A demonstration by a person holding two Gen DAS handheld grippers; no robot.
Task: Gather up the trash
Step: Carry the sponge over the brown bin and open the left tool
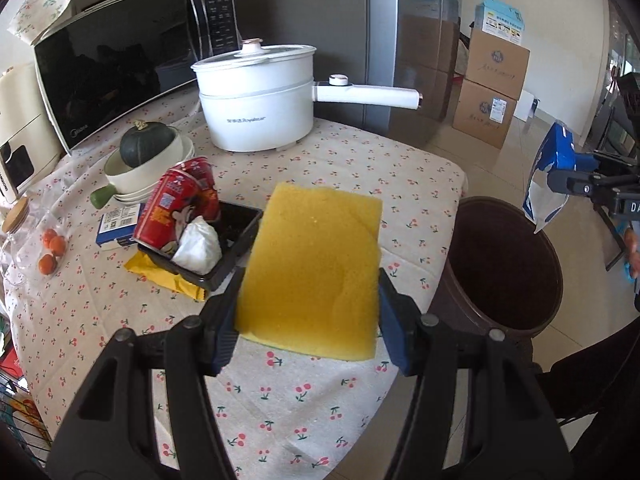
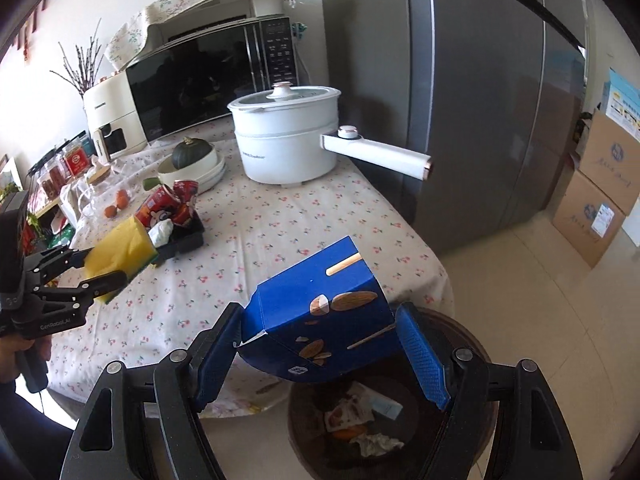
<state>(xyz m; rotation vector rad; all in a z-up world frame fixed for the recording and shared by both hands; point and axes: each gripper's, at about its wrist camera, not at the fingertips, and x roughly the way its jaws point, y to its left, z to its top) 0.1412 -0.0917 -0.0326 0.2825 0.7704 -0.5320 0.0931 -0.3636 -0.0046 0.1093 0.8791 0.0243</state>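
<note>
We see the right gripper [image 2: 320,344] grasping the blue carton [image 2: 320,320] directly above the bin [image 2: 472,360]; left gripper [image 1: 308,320], clamping the sponge [image 1: 316,272], sits left over the desk [image 1: 280,400].

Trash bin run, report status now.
Left tool shut on yellow sponge. Right tool shut on blue carton, over brown bin. Nothing blocking.
</note>
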